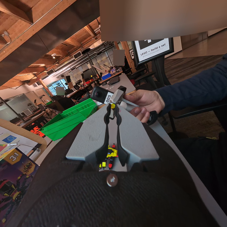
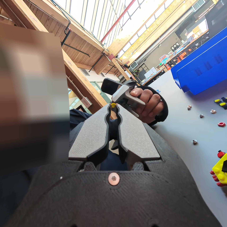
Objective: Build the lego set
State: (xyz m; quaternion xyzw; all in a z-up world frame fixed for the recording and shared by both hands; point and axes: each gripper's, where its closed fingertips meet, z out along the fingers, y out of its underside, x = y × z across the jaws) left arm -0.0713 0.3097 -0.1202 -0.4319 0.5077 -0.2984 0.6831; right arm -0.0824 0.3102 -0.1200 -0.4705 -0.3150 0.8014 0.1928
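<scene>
A small yellow round piece (image 1: 112,106) sits between the nearly closed fingertips of my left gripper (image 1: 112,107). In the right wrist view the same yellow piece (image 2: 113,105) sits between the tips of my right gripper (image 2: 113,106). The two grippers meet tip to tip in the air above the table, each pinching the piece. The right gripper (image 1: 117,97) faces me in the left wrist view, and the left gripper (image 2: 119,97) in the right wrist view. A partly built yellow, red and black model (image 2: 219,172) lies on the grey table (image 2: 178,141). It also shows through the finger gap in the left wrist view (image 1: 111,154).
A blue bin (image 2: 202,73) stands at the far right and a green bin (image 1: 68,120) at the left. Small grey round pieces (image 2: 194,141), a red piece (image 2: 221,124) and black plates with yellow rounds (image 2: 221,103) lie loose. The set's box (image 1: 14,184) and a paper sheet (image 1: 12,138) lie at the left.
</scene>
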